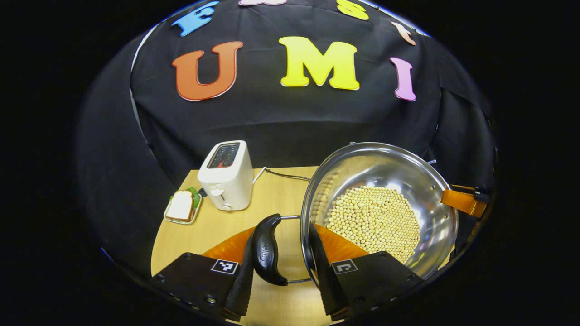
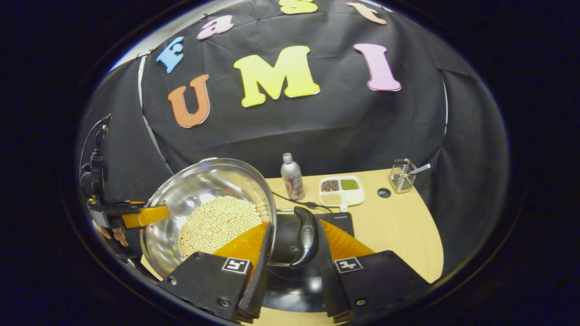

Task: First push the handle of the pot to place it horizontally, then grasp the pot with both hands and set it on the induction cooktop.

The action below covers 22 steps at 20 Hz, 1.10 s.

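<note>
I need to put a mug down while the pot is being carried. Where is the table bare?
Bare wood lies right of the induction cooktop, before the divided dish and wire holder, and between toaster and pot. The bottle side is crowded.

A black cloth wall [image 1: 290,122] hangs in loose folds right behind the table, wrapping round both sides of the booth. The table [image 1: 272,194] itself is pale wood with a rounded edge, lit evenly from above, soft glare on the grain. In the right gripper view the same tabletop [image 2: 398,217] runs to the cloth, a small dark round hole [image 2: 384,193] set in it near the back. A thin bright seam shows along the cloth's upper left edge [image 2: 145,77].
</note>
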Motion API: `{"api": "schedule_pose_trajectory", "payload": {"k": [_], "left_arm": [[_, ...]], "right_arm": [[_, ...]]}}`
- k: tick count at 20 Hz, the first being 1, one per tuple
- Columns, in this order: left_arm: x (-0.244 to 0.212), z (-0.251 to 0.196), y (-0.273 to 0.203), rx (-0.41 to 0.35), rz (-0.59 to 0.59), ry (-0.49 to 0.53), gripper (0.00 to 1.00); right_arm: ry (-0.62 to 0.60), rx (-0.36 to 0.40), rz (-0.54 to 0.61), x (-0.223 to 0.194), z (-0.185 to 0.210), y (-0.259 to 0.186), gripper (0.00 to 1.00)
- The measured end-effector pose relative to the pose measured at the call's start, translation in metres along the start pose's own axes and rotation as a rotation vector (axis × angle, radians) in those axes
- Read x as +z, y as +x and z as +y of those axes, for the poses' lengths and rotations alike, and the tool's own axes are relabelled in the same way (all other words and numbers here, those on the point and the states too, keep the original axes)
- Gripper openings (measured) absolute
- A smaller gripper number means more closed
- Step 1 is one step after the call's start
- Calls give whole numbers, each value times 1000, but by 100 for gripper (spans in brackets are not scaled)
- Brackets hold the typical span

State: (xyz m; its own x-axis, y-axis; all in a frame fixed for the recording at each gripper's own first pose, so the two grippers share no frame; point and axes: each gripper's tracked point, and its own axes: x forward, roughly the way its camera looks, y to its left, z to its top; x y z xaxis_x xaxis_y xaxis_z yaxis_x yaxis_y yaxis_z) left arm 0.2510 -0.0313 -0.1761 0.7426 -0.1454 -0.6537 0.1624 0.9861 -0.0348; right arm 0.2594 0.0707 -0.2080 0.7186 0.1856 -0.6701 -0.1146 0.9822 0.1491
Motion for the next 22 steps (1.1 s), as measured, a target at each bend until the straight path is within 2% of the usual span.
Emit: {"api": "schedule_pose_trajectory", "payload": {"k": [2,3,4,5,7,8,10,15,16,17,22], "left_arm": [[2,-22,6,-23,-3,4,60],[4,-32,10,-32,-4,1,60],[3,-42,13,-41,-3,5,60],[3,-51,17,-48,-3,5,60],[1,-65,25,-61,7,5,60],[-1,-70,31,-64,13,6,60],[-5,-78,42,-67,27,12,60],[-21,-93,64,-71,66,15,60],[-24,-95,71,-70,74,16,60],[-25,-96,76,-68,77,19,60],[-39,-103,97,-67,117,3,60]], "right_arm": [[12,-18,5,3,-23,-5,51],[10,-28,3,5,-34,-7,55],[9,-40,0,5,-45,-8,52],[6,-49,-1,5,-54,-10,55],[15,-61,4,2,-69,-8,51],[20,-63,11,-1,-76,-6,54],[21,-68,25,-7,-89,1,52],[28,-78,62,-21,-113,23,55],[34,-77,71,-25,-115,28,52],[36,-75,80,-28,-117,34,54],[46,-81,119,-45,-129,61,52]]}}
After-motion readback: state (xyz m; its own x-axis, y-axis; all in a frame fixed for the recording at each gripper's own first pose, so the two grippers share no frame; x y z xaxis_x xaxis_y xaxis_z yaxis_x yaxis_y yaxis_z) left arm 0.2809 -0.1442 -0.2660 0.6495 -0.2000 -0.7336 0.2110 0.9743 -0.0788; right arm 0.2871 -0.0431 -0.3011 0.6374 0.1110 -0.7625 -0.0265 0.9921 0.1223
